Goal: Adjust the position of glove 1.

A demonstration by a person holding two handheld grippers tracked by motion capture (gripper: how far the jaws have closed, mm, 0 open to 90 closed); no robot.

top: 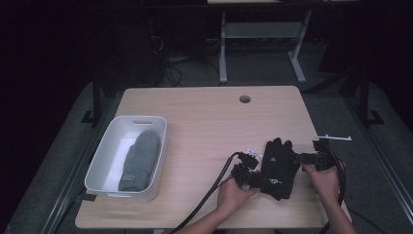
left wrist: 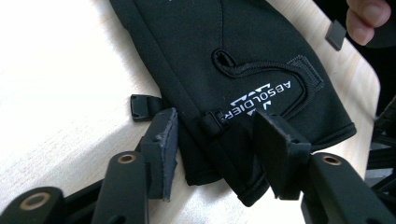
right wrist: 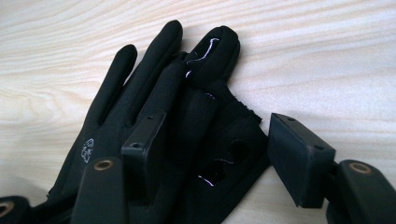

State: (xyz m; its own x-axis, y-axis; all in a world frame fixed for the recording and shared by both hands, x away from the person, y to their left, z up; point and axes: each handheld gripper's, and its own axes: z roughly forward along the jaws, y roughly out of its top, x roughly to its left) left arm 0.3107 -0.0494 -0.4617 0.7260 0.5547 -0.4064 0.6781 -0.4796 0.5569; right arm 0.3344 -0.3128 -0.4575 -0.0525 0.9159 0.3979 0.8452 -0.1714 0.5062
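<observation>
Black glove (left wrist: 243,60) logo reads clearly beside left claw (left wrist: 217,149).

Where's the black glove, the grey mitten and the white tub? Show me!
black glove (top: 279,168), high view, on its back, between the two hands.
grey mitten (top: 141,158), high view, on its middle, inside the tub.
white tub (top: 103,153), high view, on its bare left inner wall.

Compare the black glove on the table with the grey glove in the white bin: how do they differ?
The black glove lies on the bare table between both grippers; the grey glove lies inside the white bin, far from them. The black glove shows separate fingers; the grey glove looks like one rounded, mitten-like shape. Both lie flat.
</observation>
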